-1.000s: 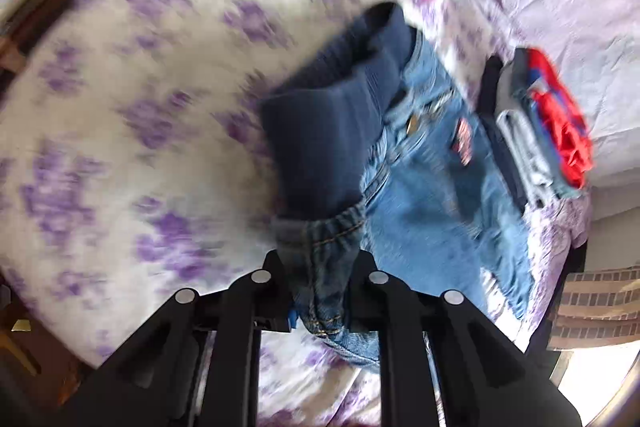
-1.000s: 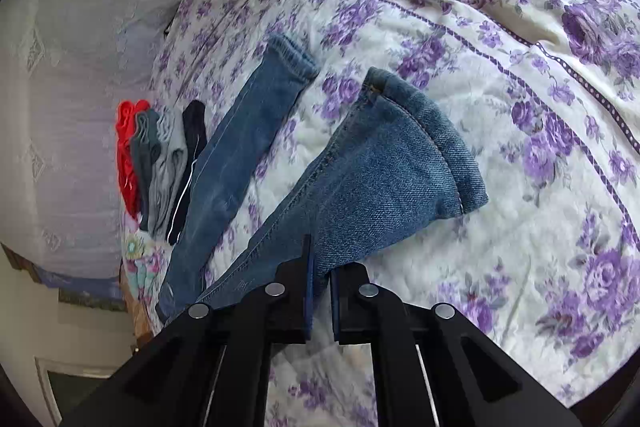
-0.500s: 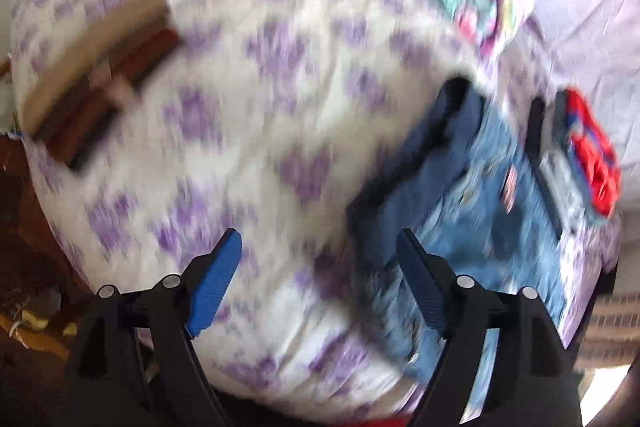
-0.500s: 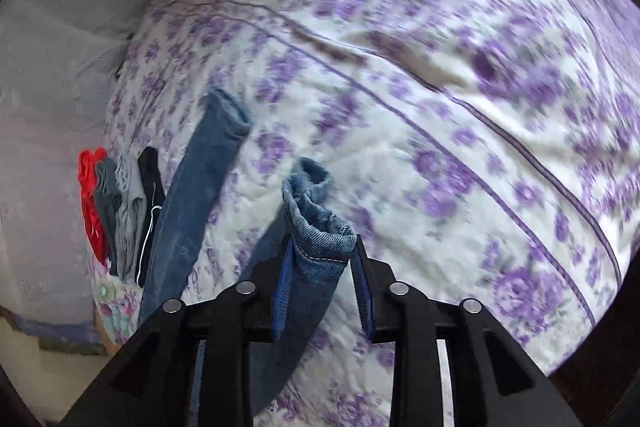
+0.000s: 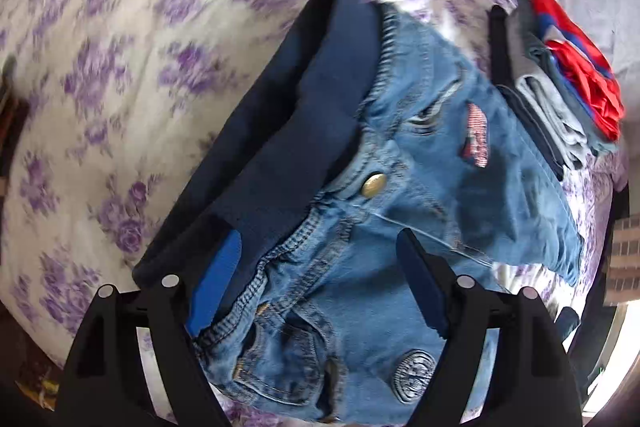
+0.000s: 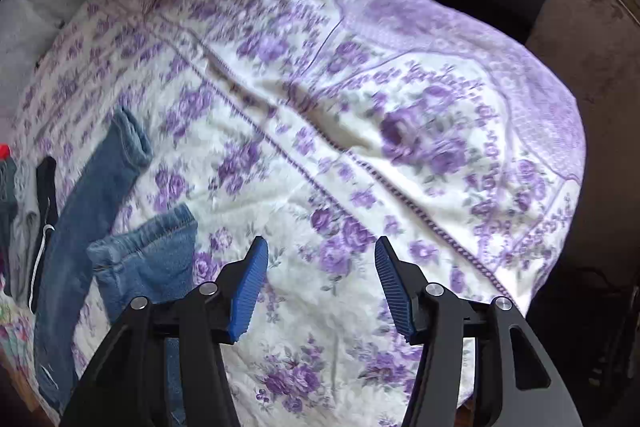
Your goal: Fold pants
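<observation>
While the jeans [image 5: 404,187] lie on the floral bedspread [image 5: 120,67] with their waist and brass button [image 5: 374,183] right under the left gripper [image 5: 320,283], one leg [image 6: 92,211] runs out straight and the other leg's cuff [image 6: 148,247] sits doubled back in a loose heap, so the fold is only begun. The left gripper's jaws stand wide apart over the waistband, pads clear of the denim and holding nothing; a second ago they were clamped on a bunched piece of that denim, so it has been let go. The right gripper [image 6: 320,283] hangs over bare bedspread beside the heaped cuff, its jaws opening with nothing between them, whereas half a second ago the cuff hung pinched between its pads. To do this step well, I would judge that each gripper should retake a flat edge rather than a bunch, waist corner on one side and cuff on the other, and lay one leg squarely over its twin before folding lengthwise. A stack of folded clothes [image 5: 560,99] lies just beside the jeans.
</observation>
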`<state>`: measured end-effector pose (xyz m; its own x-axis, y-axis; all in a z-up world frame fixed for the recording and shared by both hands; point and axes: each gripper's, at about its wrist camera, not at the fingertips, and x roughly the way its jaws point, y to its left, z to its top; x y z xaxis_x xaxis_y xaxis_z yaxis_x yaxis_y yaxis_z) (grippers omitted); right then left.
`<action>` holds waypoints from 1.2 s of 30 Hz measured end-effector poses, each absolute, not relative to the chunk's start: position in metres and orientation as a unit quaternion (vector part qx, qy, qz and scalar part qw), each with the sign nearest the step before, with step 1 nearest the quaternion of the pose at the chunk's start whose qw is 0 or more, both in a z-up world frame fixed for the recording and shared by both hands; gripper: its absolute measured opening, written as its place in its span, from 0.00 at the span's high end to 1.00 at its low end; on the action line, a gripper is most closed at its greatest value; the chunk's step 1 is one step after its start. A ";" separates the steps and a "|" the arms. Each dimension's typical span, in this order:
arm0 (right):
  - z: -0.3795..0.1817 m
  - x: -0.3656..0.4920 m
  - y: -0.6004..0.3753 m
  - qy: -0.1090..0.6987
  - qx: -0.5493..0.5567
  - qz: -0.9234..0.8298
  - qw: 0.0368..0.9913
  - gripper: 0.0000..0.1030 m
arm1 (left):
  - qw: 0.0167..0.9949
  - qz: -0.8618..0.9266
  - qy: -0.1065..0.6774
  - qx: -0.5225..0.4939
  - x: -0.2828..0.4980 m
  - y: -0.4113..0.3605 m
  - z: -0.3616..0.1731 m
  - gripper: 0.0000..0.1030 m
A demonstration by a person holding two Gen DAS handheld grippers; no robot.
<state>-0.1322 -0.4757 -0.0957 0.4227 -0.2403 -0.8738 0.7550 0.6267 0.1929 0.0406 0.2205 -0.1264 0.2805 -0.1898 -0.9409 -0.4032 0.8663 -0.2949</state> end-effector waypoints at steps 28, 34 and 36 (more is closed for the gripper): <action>-0.127 -0.099 -0.383 0.488 0.298 -0.205 0.794 0.27 | 0.758 0.028 0.583 -0.293 0.058 0.223 -0.107 0.10; -0.118 -0.067 -0.350 0.474 0.242 -0.196 0.824 0.26 | 0.766 0.057 0.608 -0.201 0.066 0.215 -0.130 0.13; -0.089 -0.040 -0.328 0.445 0.208 -0.132 0.861 0.26 | 0.786 0.066 0.578 -0.208 0.058 0.217 -0.108 0.14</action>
